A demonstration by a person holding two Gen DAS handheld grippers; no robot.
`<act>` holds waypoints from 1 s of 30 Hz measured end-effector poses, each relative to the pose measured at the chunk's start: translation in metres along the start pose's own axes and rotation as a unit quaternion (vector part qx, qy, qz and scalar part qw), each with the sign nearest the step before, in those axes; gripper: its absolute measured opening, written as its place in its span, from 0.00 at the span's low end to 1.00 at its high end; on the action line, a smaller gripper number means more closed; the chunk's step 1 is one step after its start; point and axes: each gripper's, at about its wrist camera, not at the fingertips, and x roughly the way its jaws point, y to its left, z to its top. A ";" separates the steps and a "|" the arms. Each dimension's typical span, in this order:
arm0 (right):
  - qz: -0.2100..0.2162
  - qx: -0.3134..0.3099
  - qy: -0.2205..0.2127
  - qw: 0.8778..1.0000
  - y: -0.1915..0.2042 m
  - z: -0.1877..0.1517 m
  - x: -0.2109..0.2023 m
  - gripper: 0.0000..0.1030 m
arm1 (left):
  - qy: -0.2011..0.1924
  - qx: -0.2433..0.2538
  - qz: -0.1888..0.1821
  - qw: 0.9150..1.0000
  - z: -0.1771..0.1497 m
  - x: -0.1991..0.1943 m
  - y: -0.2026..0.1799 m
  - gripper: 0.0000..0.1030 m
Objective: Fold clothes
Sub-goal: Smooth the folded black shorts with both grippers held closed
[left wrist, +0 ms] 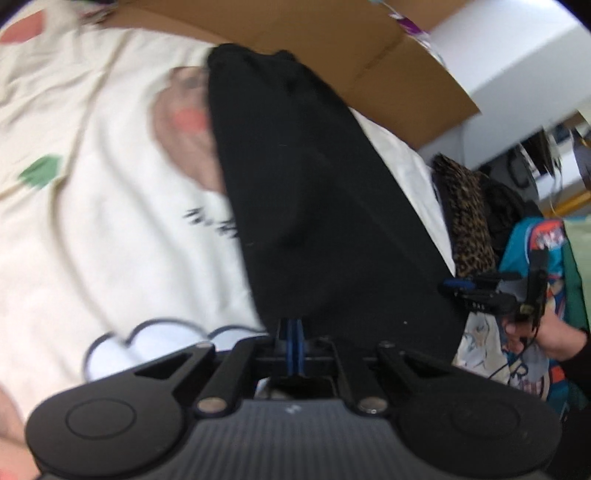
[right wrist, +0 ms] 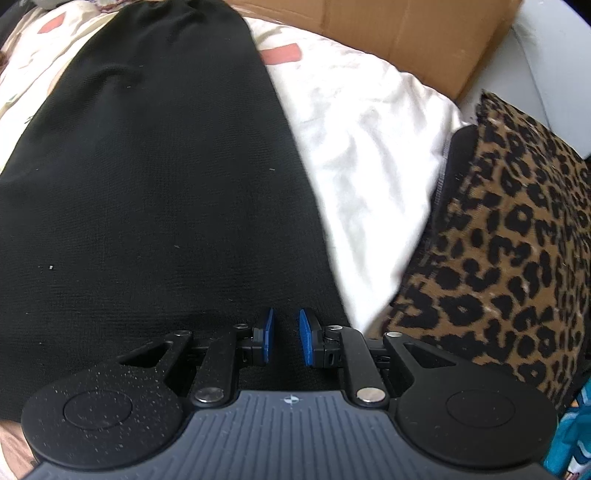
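Printed bedsheet [left wrist: 92, 240] underneath. Left gripper [left wrist: 294, 341]: jaws clamped on black garment [left wrist: 314, 206] near hem. Right gripper [right wrist: 287, 339]: jaws apart over same hem. Advice: clamp right, tension evenly, fold toward cardboard box [right wrist: 406, 37].

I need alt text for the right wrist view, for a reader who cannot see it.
The right tongs, blue pads slightly apart, hover open over a black garment spread on a cream printed sheet. A leopard-print cloth lies to the right and a cardboard box stands behind.
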 end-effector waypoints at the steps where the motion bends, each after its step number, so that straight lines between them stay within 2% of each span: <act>1: -0.001 0.002 0.001 1.000 -0.002 -0.001 -0.001 0.20 | 0.006 0.008 -0.003 1.000 0.001 0.006 -0.005 0.02; 4: -0.006 0.004 0.004 1.000 -0.005 -0.004 -0.005 0.20 | 0.027 0.028 -0.003 0.999 -0.003 0.024 -0.014 0.05; 9: -0.010 0.017 -0.005 1.000 -0.016 -0.007 -0.013 0.20 | 0.074 0.047 0.023 0.996 -0.022 0.043 -0.014 0.06; 11: -0.015 0.019 -0.009 1.000 -0.019 -0.009 -0.015 0.20 | 0.092 0.062 0.045 0.993 -0.031 0.047 -0.016 0.06; 14: -0.017 0.036 -0.015 0.999 -0.027 -0.009 -0.017 0.20 | 0.102 0.062 0.044 0.992 -0.039 0.050 -0.018 0.06; 18: 0.013 0.053 -0.037 0.998 -0.029 -0.010 -0.025 0.20 | 0.121 0.081 0.047 0.988 -0.041 0.053 -0.028 0.06; 22: 0.056 0.029 -0.056 0.996 -0.014 -0.013 -0.031 0.23 | 0.129 0.081 0.053 0.987 -0.036 0.049 -0.034 0.06; 24: 0.072 0.033 -0.057 0.995 -0.007 -0.014 -0.029 0.23 | 0.135 0.091 0.060 0.985 -0.031 0.045 -0.040 0.09; 27: 0.089 0.046 -0.058 0.993 -0.002 -0.017 -0.025 0.23 | 0.138 0.101 0.092 0.981 -0.021 0.038 -0.052 0.20; 30: 0.096 0.058 -0.059 0.992 0.002 -0.025 -0.023 0.23 | 0.147 0.092 0.125 0.977 -0.014 0.035 -0.063 0.22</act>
